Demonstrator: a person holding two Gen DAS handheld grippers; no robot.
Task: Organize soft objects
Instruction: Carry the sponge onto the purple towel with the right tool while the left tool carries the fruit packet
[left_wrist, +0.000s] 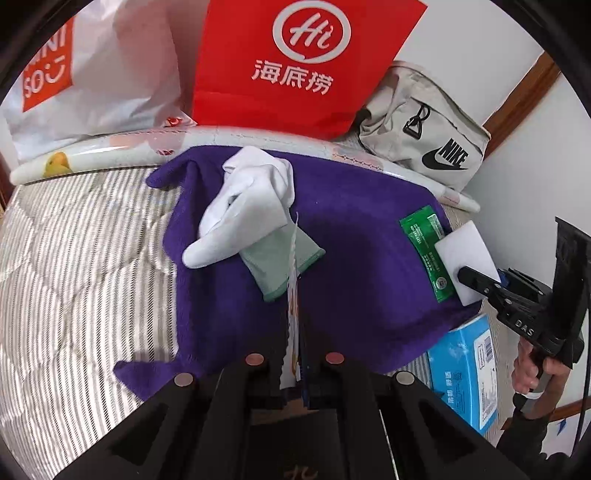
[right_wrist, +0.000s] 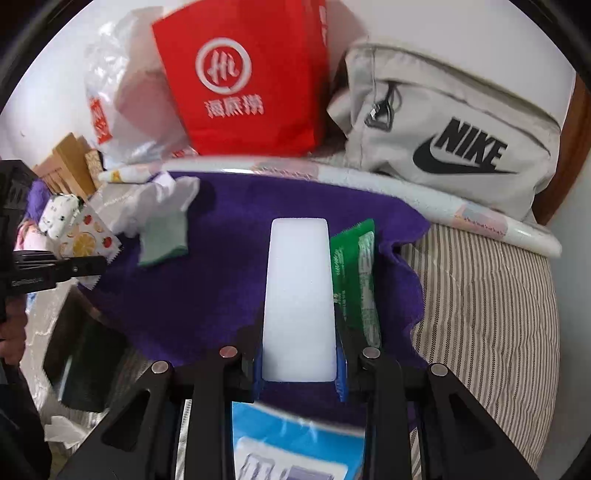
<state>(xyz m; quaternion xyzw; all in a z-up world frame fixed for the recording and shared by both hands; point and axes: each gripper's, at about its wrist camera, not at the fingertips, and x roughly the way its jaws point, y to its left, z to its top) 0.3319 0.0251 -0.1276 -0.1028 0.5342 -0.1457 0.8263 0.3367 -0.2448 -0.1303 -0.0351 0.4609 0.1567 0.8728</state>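
The right tool (right_wrist: 300, 373) clamps a white rectangular foam sponge (right_wrist: 298, 295) above the purple fleece cloth (left_wrist: 351, 266) on the bed; the left tool (left_wrist: 295, 360) pinches a thin fruit-printed packet (left_wrist: 293, 321). Crumpled white-and-green gloves (left_wrist: 251, 218) seem unsorted.

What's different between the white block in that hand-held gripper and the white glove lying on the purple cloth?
The white block is a smooth, straight-edged slab; the white glove is crumpled, with a pale green cuff. The block is clamped in the right hand-held gripper above the purple cloth; the glove lies loose on that cloth, nothing gripping it. The block sits beside a green packet; the glove lies towards the cloth's other side. Both are white.
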